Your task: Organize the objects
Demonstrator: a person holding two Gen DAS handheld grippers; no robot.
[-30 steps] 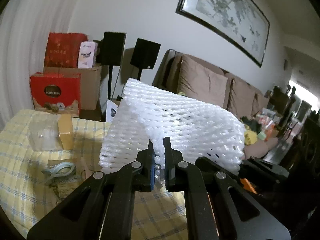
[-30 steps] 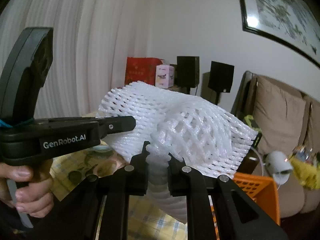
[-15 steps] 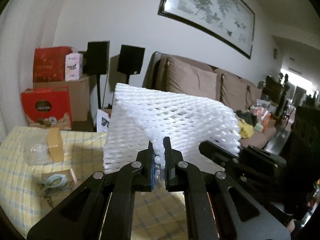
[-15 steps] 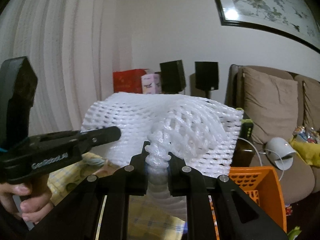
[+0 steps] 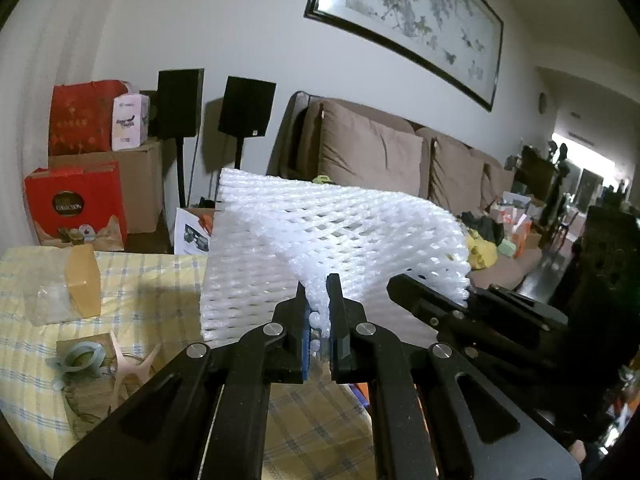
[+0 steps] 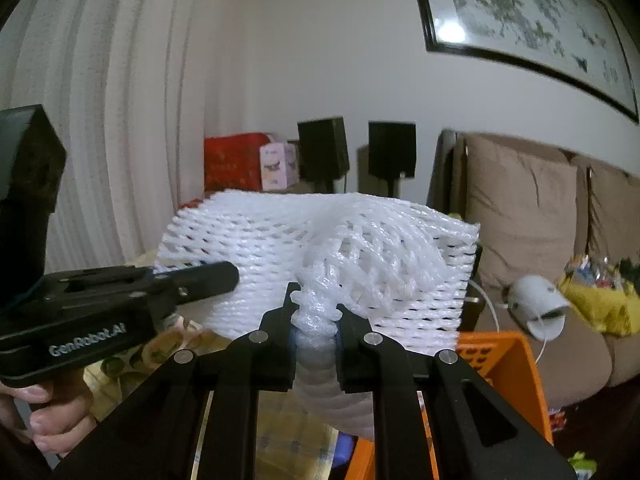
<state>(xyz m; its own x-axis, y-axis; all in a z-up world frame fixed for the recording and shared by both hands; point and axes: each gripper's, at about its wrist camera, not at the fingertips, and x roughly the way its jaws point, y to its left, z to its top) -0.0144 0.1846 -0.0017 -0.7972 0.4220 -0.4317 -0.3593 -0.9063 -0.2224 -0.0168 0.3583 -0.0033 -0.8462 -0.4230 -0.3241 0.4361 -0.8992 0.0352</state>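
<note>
Foam net sheet (image 5: 320,248), white and springy, stretched in the air above the table (image 5: 152,292), filling the middle of both views. Pinched at its near edge by the left hand-held gripper (image 5: 318,320), fingers clamped on a thin fold. Bunched at 6 o'clock of the right wrist view by the right hand-held gripper (image 6: 316,320), fingers squeezed on a thick wad of the mesh. Orange basket (image 6: 504,364) at 4 o'clock beneath the sheet in the right wrist view, likely the place meant for it.

Risks, as a judgement: slipping of the thin fold from the left grip under any harder pull apart; tearing of the mesh at the bunched wad; a loose corner sweeping the small clips (image 5: 80,360) and the clear packet (image 5: 68,284) at 8 and 9 o'clock on the table.

Against the earlier frames: sheet flatter and more level, its top edge lower against the sofa (image 5: 400,160); both grips unchanged; left camera turned so that more of the wall painting (image 5: 408,16) shows at 1 o'clock.
</note>
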